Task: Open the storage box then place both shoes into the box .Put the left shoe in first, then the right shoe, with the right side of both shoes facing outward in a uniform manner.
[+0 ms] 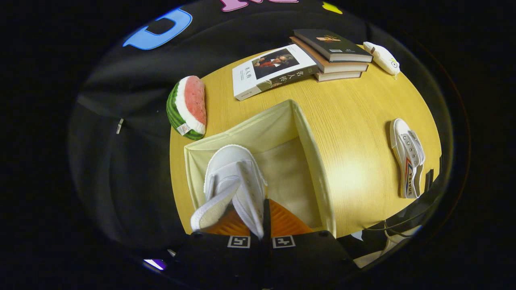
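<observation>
My gripper (261, 225) is shut on a white canvas shoe (234, 181), its orange fingers (286, 221) pinching the shoe's side wall near the heel. The shoe hangs toe-forward over the open cream fabric storage box (310, 145), above the box's left half. The box's floor shows bare to the right of the shoe. The second white shoe (407, 155), with striped side markings, lies on its side on the yellow wooden table (354, 117), well to the right of the box.
A watermelon-slice plush (187, 106) sits at the table's left edge, just beyond the box. Past the box lie a white book (272, 70), a stack of books (332, 54) and a small white case (382, 58). Cables (387, 231) trail off the near right edge.
</observation>
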Motion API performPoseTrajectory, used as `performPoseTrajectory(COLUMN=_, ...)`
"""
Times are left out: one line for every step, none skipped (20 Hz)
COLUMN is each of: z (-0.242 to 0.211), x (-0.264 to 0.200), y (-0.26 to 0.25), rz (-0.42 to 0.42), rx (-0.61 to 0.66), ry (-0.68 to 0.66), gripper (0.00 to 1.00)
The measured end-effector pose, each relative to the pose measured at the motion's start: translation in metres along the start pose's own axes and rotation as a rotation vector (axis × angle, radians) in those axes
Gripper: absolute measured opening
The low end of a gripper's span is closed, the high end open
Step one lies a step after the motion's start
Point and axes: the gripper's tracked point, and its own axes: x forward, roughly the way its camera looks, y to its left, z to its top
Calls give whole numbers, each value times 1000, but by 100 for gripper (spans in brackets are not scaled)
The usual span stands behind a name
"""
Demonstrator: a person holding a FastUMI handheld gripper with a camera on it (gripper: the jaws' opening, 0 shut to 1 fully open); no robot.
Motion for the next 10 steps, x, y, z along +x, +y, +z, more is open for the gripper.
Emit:
performPoseTrajectory(z=2, x=5, y=1, rz=-13, rx=0, ry=-12, gripper=5)
performPoseTrajectory(z=1, x=8, y=2, rz=-23, rx=2, ry=-19, gripper=5)
performPoseTrajectory(z=2, x=11, y=4, rz=-27, rx=2, ry=-28, gripper=6)
performPoseTrajectory(z=2, x=14, y=6, rz=-28, rx=-4, ry=-34, gripper=6)
performPoseTrajectory(z=2, x=16, y=9, rz=-26, rx=-14, ry=-35, gripper=6)
performPoseTrajectory(z=0, x=18, y=9, rz=-22, rx=-16, ry=-36, gripper=6)
performPoseTrajectory(z=-1, x=19, y=10, rz=-19, rx=-9, ry=-37, gripper=7)
performPoseTrajectory(z=-2, x=21, y=11, rz=-15, rx=-1, ry=-38, gripper=7)
performPoseTrajectory(z=-5, x=24, y=12, rz=-13, rx=2, ry=-34, gripper=7)
performPoseTrajectory(z=-9, x=26, y=12, rz=-12, rx=-3, ry=-21, gripper=7)
